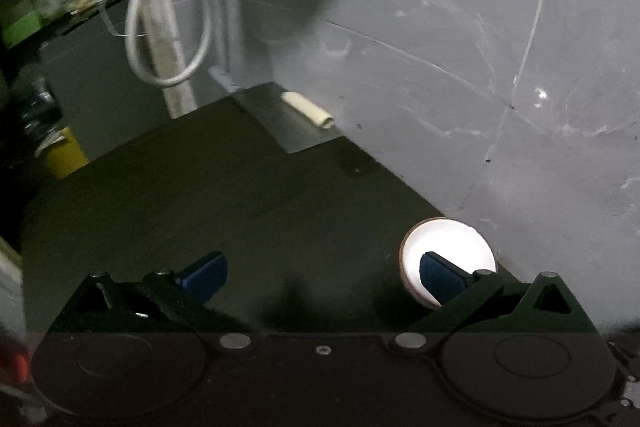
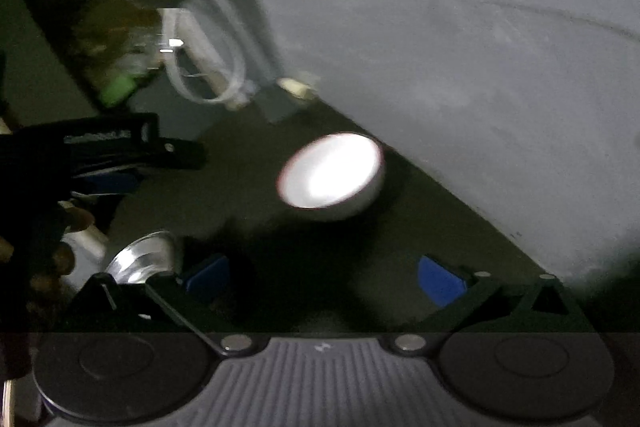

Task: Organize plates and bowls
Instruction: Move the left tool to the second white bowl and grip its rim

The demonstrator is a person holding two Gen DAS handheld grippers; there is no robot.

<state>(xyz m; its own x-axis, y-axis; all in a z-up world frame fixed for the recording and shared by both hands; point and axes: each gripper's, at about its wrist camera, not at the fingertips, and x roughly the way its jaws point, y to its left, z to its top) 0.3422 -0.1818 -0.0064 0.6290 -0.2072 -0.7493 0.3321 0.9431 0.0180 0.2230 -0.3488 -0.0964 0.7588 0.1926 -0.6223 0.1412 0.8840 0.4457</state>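
- White bowl (image 2: 332,173) sits on the dark tabletop (image 2: 240,187), close to the grey wall (image 2: 480,67); in the right wrist view it lies at about twelve o'clock from the right gripper (image 2: 324,281), well apart from both blue fingertips (image 2: 440,281).
- In the left wrist view the same white bowl (image 1: 452,251) shows at about two o'clock from the left gripper (image 1: 320,273), partly hidden behind that gripper's right-hand blue fingertip (image 1: 438,273); whether the two touch cannot be told.
- Left gripper: jaws spread wide, released, with only bare tabletop (image 1: 240,207) between them.
- Right gripper: jaws likewise spread wide and released, nothing between the pads.
- A shiny metal bowl (image 2: 144,259) sits at about nine o'clock from the right gripper, just beside its left-hand fingertip.
- The left gripper's black body (image 2: 100,151) enters the right wrist view at about ten o'clock, with the person's fingers (image 2: 60,255) below it.
- A looped white cable (image 1: 168,27) hangs at about eleven o'clock in the left wrist view, near the table's far corner.
- A small cream roll (image 1: 308,109) lies against the wall at twelve o'clock.
- Both views are dim and blurred.
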